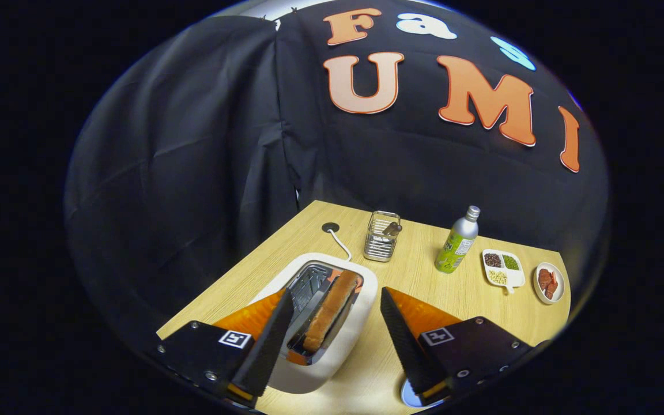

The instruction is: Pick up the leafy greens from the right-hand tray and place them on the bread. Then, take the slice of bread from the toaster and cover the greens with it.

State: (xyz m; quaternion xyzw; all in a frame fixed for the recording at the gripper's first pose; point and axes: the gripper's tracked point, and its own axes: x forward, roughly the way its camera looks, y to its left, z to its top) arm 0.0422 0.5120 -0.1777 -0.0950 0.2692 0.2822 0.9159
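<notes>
the gripper [335, 320] hangs with jaws wide over the toaster [361, 311] at the table's near left, its bread slice [332, 311] upright in the right slot between them, so closing off-centre risks pinching the slot wall or crumbling the crust.

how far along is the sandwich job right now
The greens step can't be judged from here: neither the greens nor the base bread can be seen. In hand: the open claw hangs over the toaster, its fingers either side of the bread slice standing in the slot. Left: grip the slice, lift it and cover the greens.
</notes>
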